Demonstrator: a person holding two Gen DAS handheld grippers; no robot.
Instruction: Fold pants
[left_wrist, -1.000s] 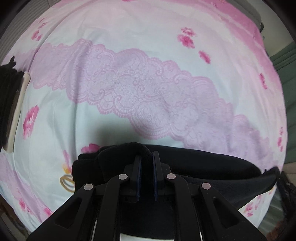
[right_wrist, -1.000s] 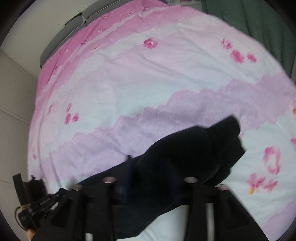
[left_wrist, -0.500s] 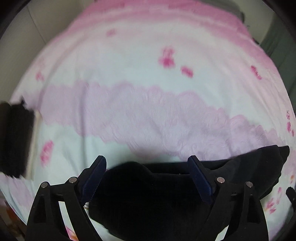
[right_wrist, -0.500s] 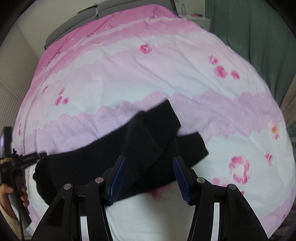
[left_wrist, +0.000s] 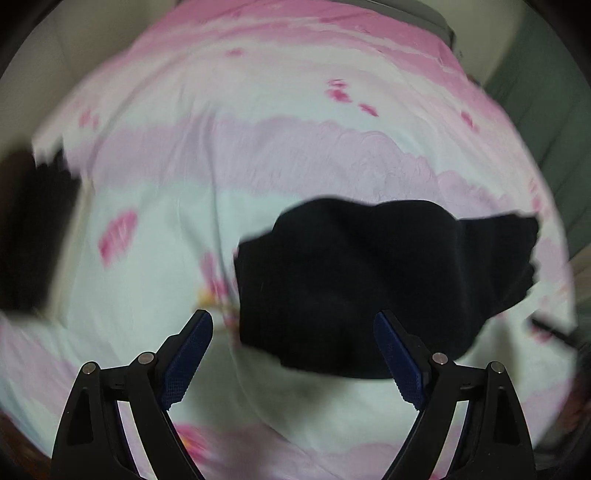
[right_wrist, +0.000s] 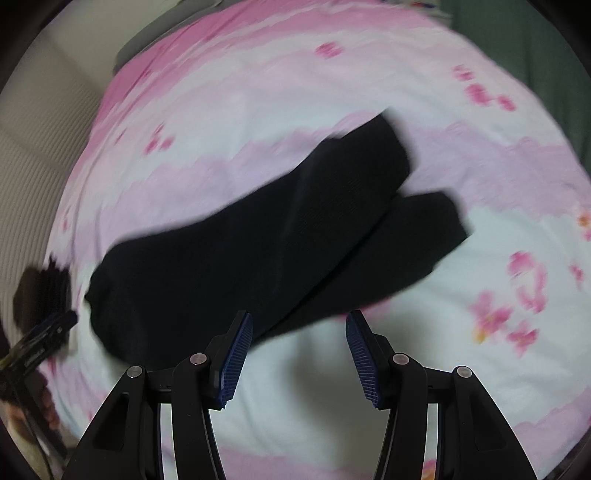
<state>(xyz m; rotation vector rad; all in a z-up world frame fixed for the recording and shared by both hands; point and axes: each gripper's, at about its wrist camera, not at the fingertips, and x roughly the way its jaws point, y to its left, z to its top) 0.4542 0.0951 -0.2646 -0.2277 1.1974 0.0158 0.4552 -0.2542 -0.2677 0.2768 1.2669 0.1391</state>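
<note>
Now, from your left wrist view, your left gripper (left_wrist: 293, 334) has its jaws spread wide and holds nothing. The black pants (left_wrist: 369, 284) lie just ahead of the fingertips and a little toward the right finger, flat on the pink flowered bedspread (left_wrist: 229, 155). This cloth looks soft and light, so it will sag and slide over itself when lifted — take it at a doubled edge or a corner, not in the middle of the panel. The view is blurred, so seams and waistband cannot be made out, and a dark shape (left_wrist: 33, 229) far off beside the left finger is too smeared to name.

From your right wrist view, your right gripper (right_wrist: 299, 334) is also spread and empty. The pants (right_wrist: 266, 243) stretch ahead of it, from beyond the left finger across toward the far right, where two ends lie one partly over the other. I judge the fold uneven, since these ends do not line up. The near edge is partly hidden behind the left finger — and the black object (right_wrist: 37, 332) at the far left is cut off by the frame.
</note>
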